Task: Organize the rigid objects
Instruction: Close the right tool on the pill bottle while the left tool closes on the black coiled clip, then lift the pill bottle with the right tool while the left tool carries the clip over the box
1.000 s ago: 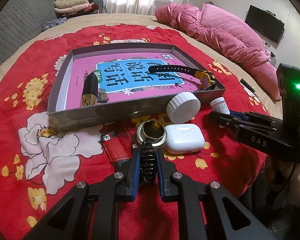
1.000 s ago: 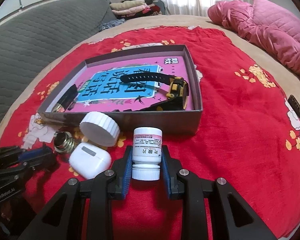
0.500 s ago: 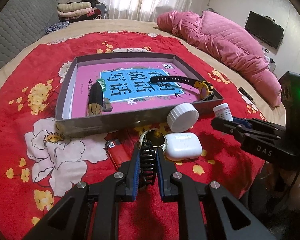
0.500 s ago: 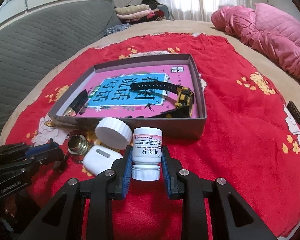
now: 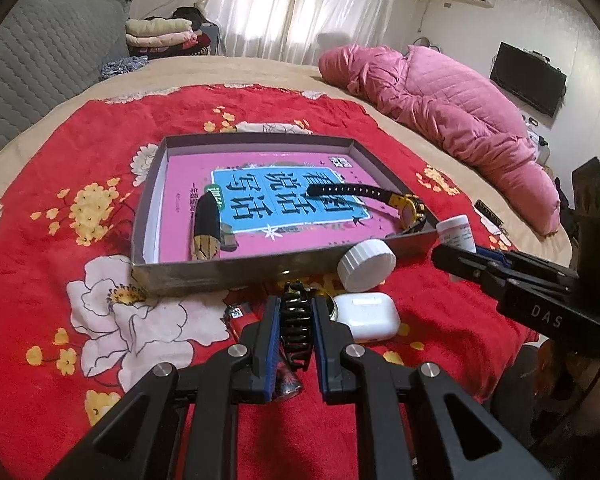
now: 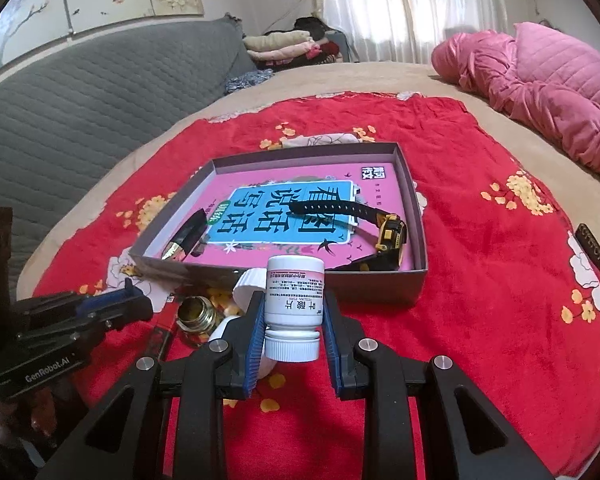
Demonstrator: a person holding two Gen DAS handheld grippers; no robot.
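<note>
A grey shallow box sits on the red flowered cloth, holding a pink book, a black and yellow watch and a dark lipstick tube. My left gripper is shut on a black hair claw clip, lifted just in front of the box. My right gripper is shut on a white pill bottle, held cap towards me above the cloth near the box's front wall.
Loose on the cloth before the box lie a white round lid, a white earbud case, a brass ring and a red lighter. A pink quilt lies at the back right, a grey headboard to the left.
Both grippers have risen with their loads; the box and loose items now sit lower and farther off in both views. The brass ring is now mostly hidden behind the clip in the left view.
</note>
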